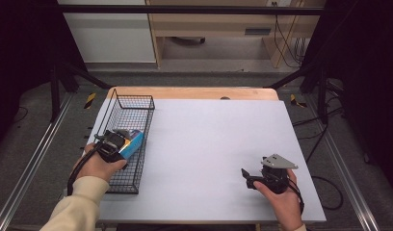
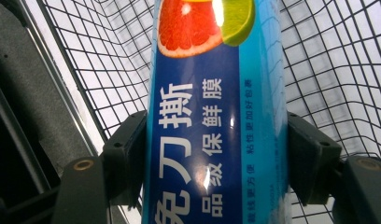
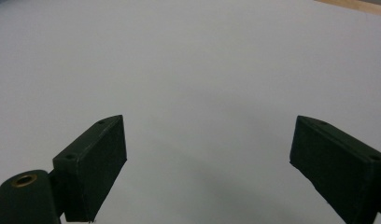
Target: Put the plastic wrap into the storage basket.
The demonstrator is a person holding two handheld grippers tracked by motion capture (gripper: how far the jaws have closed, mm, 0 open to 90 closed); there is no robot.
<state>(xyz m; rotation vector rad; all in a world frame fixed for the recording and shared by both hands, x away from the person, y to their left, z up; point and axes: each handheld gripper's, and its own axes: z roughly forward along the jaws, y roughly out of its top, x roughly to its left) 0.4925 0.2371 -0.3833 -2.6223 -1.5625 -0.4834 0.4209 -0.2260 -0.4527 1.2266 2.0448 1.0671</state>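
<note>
Glossy blue box (image 2: 216, 116) (grapefruit print) clamped in left claw (image 2: 216, 158) over black wire basket (image 1: 137, 108); right claw (image 3: 207, 163) spread apart, low over the desk (image 1: 209, 139).

**One box, one basket, two grippers**

There was one blue box (image 1: 132, 144) of cling film (printed with a cut grapefruit and a lime), and it sat clamped between the jaws of the left gripper (image 1: 118, 143). One black wire basket (image 1: 132, 103) stood under and around that gripper. Grippers numbered two: the left one, and the right gripper (image 1: 246, 177), whose jaws stood wide apart with nothing between them. Two hands were counted, the left hand (image 1: 96, 166) behind its gripper and the right hand (image 1: 281, 199) behind the other. One white sheet (image 1: 209, 139) lay beneath both grippers, covering one wooden table (image 1: 194, 93).
</note>
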